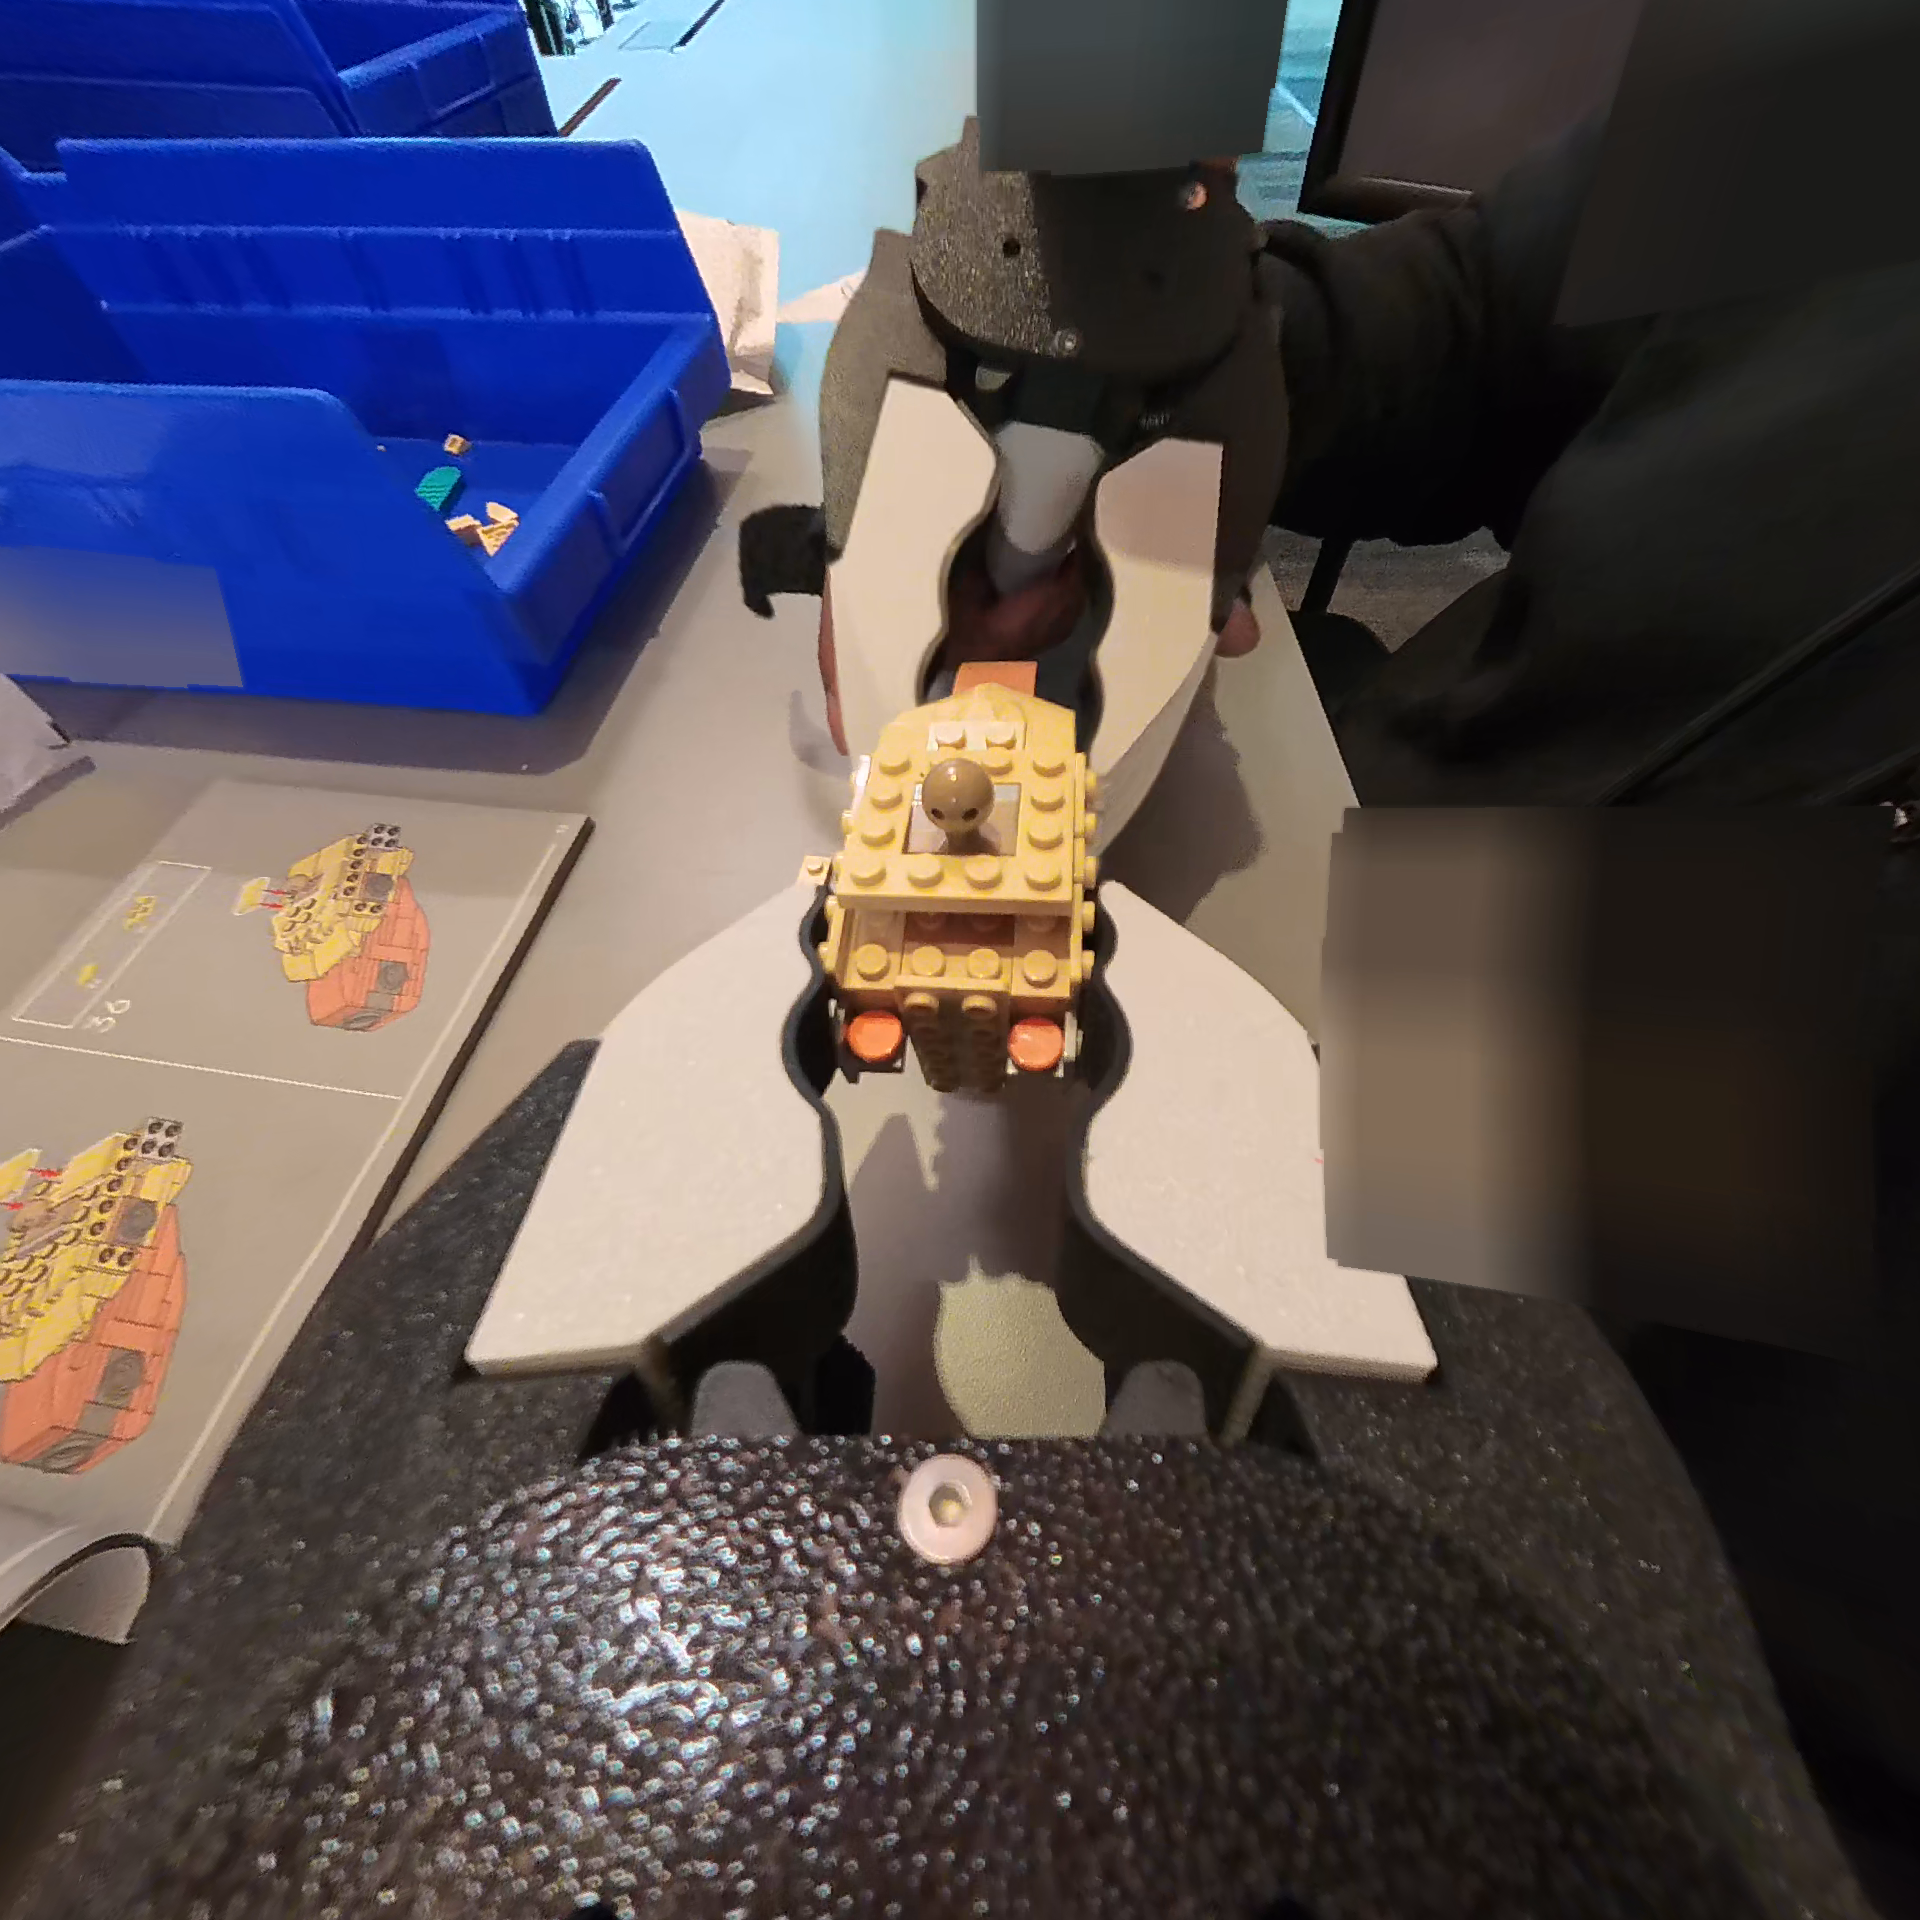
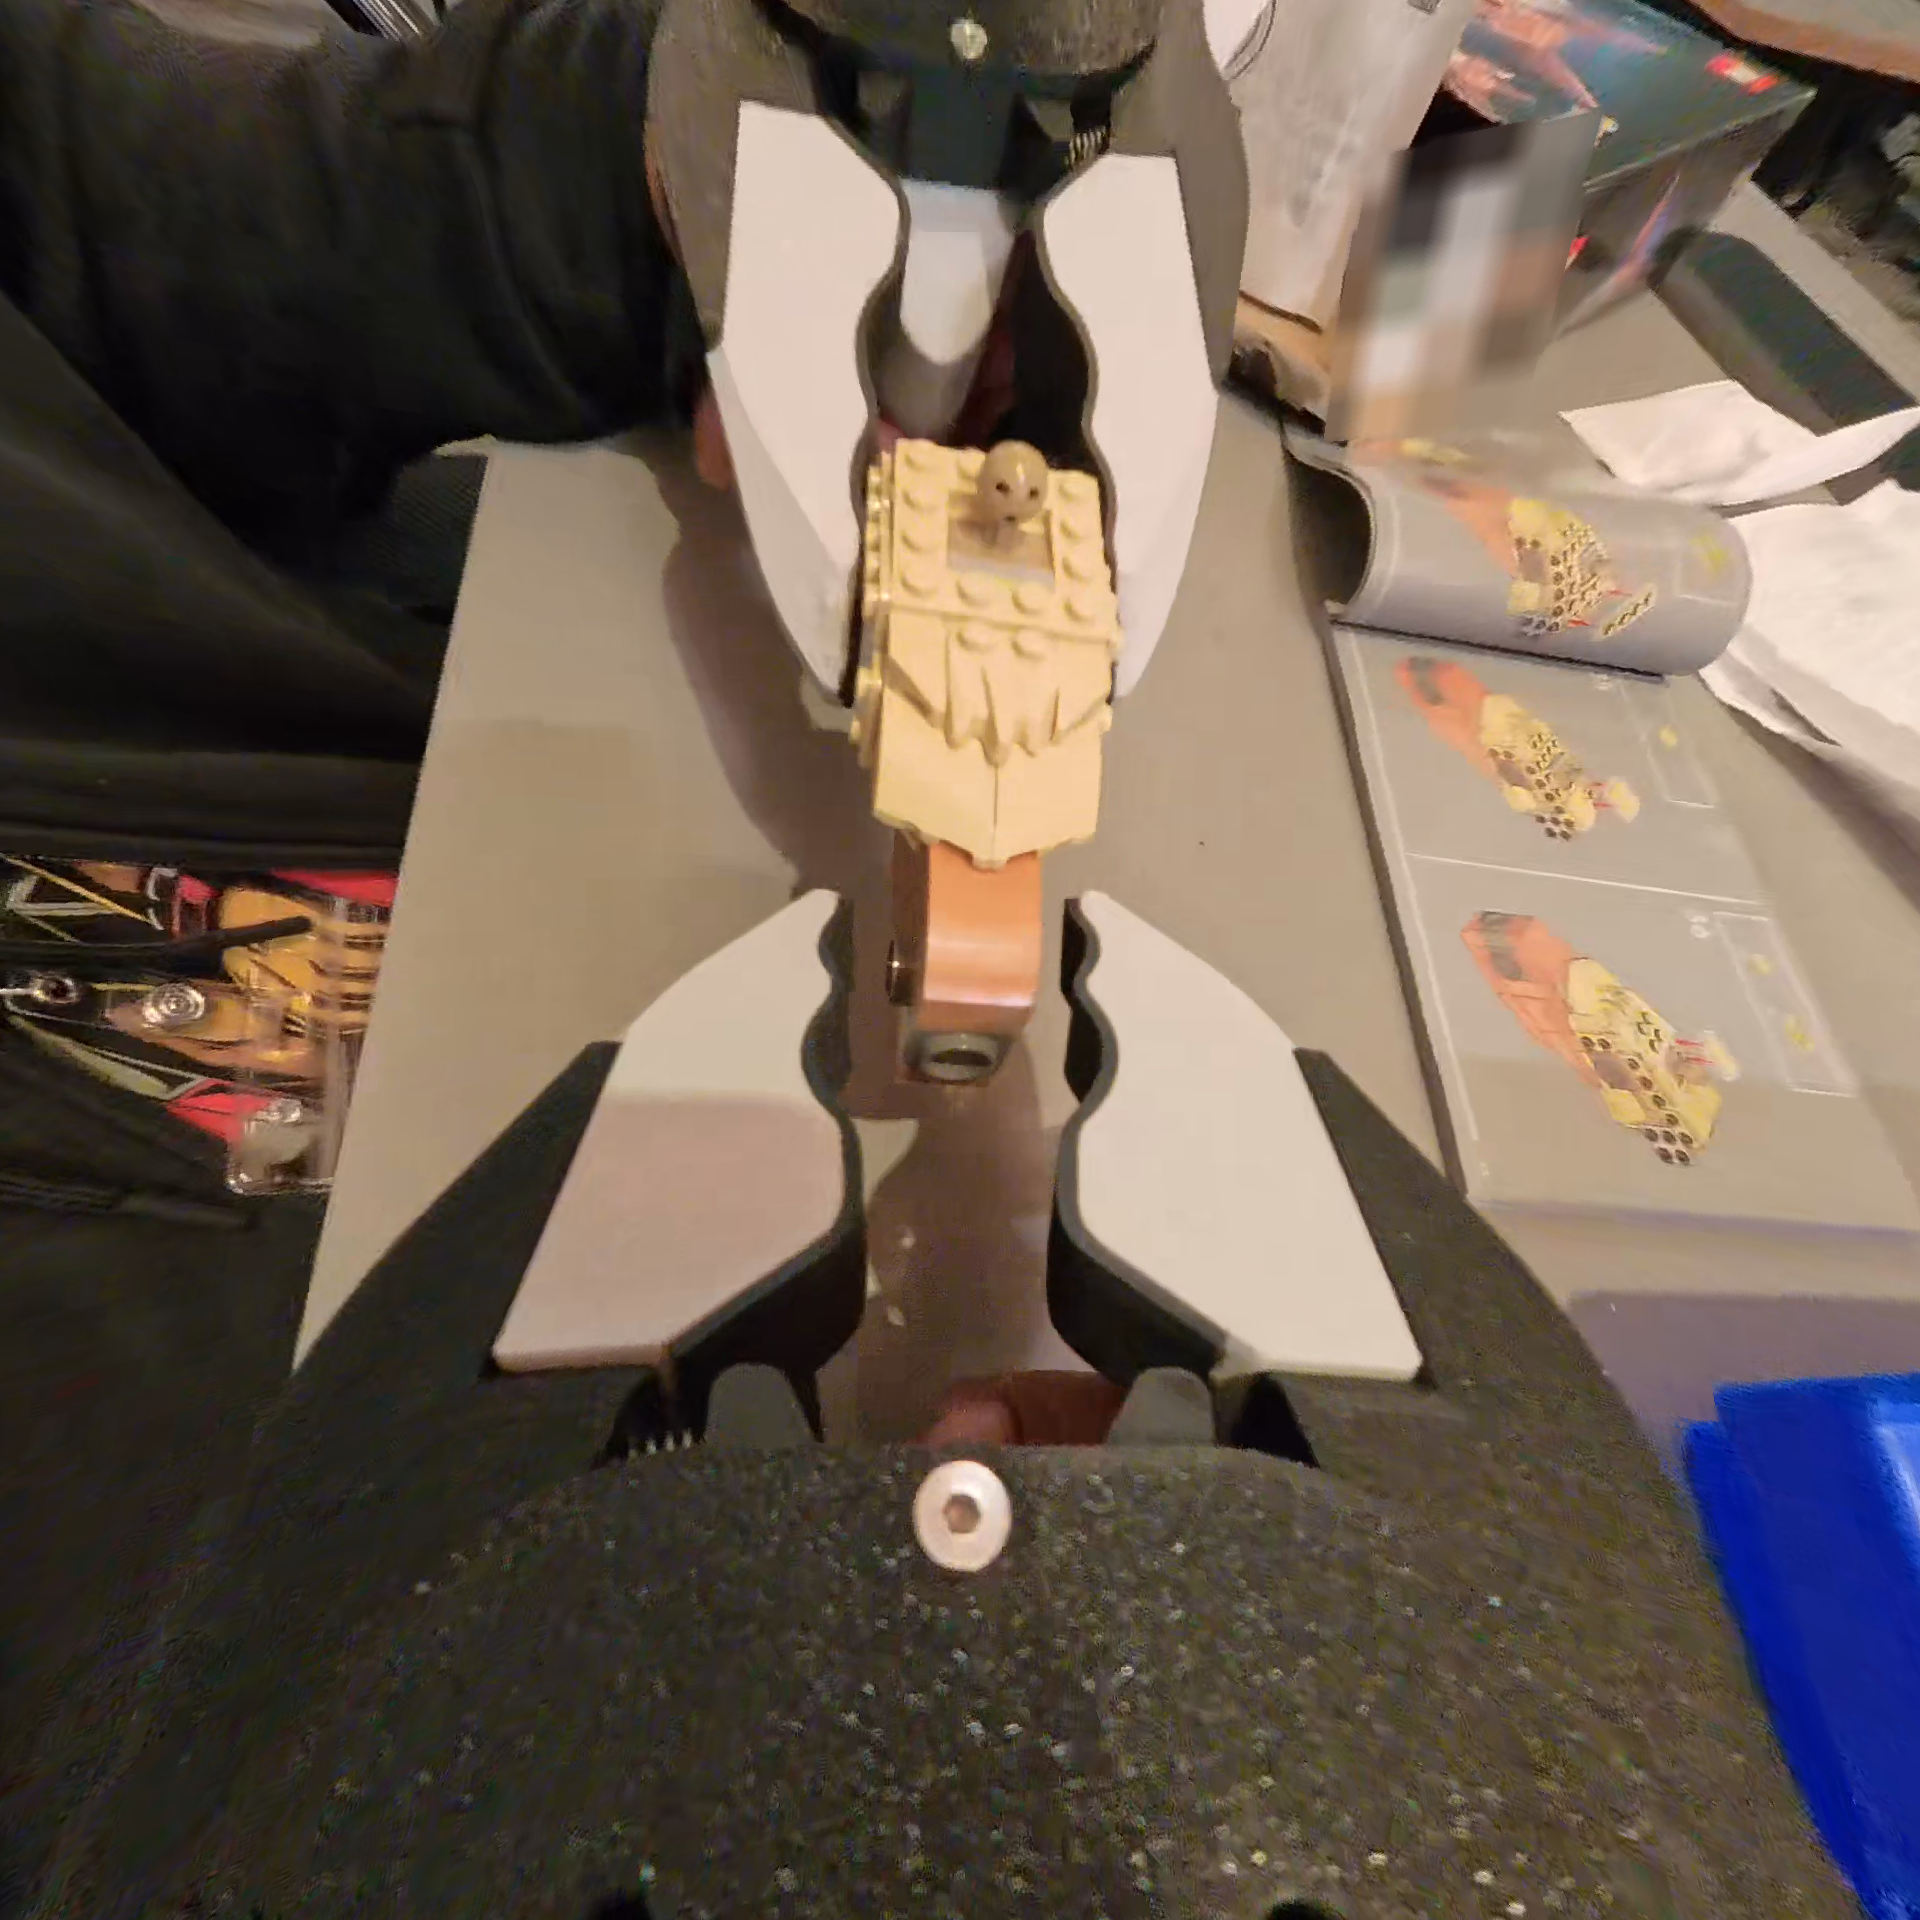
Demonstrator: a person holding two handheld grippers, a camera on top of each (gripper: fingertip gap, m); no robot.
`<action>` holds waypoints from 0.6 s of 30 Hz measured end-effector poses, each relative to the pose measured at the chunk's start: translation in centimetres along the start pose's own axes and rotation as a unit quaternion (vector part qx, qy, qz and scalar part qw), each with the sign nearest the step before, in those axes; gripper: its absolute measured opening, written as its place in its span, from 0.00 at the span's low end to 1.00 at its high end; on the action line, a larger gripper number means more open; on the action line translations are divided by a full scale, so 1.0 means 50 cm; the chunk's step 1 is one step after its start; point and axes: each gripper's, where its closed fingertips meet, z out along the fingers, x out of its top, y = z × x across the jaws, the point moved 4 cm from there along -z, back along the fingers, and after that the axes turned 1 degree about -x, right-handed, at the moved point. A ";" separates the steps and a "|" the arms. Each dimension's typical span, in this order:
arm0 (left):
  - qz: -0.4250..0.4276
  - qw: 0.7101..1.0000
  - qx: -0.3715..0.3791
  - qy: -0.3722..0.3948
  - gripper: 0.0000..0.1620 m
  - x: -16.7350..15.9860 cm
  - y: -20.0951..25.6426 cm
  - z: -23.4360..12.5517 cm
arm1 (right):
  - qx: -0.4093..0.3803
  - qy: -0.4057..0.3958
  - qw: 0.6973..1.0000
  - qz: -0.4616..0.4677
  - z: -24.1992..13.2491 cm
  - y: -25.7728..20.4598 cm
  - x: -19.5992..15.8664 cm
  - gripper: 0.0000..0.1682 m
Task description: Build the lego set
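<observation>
Tan-and-brown lego model, ball-topped, was held above the grey worktop between two facing tools. Left tool gripped its studded rear end at both sides; right tool flanked the brown nose, contact unclear. Blue bin beside held a few loose pieces. Instruction booklet lay open nearby.

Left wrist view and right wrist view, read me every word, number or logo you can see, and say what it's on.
Booklet: step numbers and tiny part counts beside the drawings; I do not quote writing.
Dark box: a small logo, too blurred to read.
Blue bin: no writing shows.
</observation>
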 end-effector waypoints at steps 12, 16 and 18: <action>0.017 0.999 0.014 0.033 0.28 0.015 0.004 -0.011 | 0.009 0.060 0.998 0.024 -0.007 -0.007 0.016 0.13; 0.010 0.997 0.036 0.070 0.36 0.030 -0.002 -0.022 | 0.015 0.094 0.995 0.032 -0.018 -0.005 0.029 0.13; 0.004 0.995 0.045 0.090 0.40 0.037 -0.004 -0.029 | 0.014 0.109 0.994 0.030 -0.022 -0.006 0.036 0.13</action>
